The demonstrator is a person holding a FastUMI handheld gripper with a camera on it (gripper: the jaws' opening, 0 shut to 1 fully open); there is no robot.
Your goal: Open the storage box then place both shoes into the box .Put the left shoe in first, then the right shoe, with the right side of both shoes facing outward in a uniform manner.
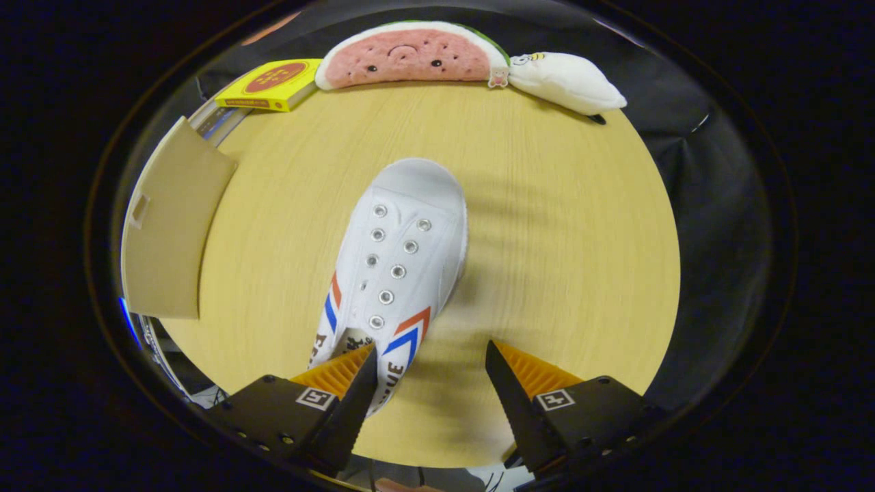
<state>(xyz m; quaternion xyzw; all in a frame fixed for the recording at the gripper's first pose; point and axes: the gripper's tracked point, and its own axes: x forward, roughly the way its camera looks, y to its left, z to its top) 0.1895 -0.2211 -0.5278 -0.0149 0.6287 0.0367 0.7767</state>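
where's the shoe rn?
The white shoe lies on the round wooden table, heel by the open gripper, toe pointing toward the watermelon plush.

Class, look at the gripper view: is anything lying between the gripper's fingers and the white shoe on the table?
Nothing visible does. The gripper is open, and the white shoe lies just ahead, its heel end reaching beside one finger, toe pointing away. The watermelon plush, yellow box and white plush sit far beyond it at the table edge.

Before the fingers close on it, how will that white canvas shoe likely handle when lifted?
The shoe is lace-less canvas, so its upper probably gives under pressure. It looks light. The open gripper sits at its heel end, so the toe may droop.
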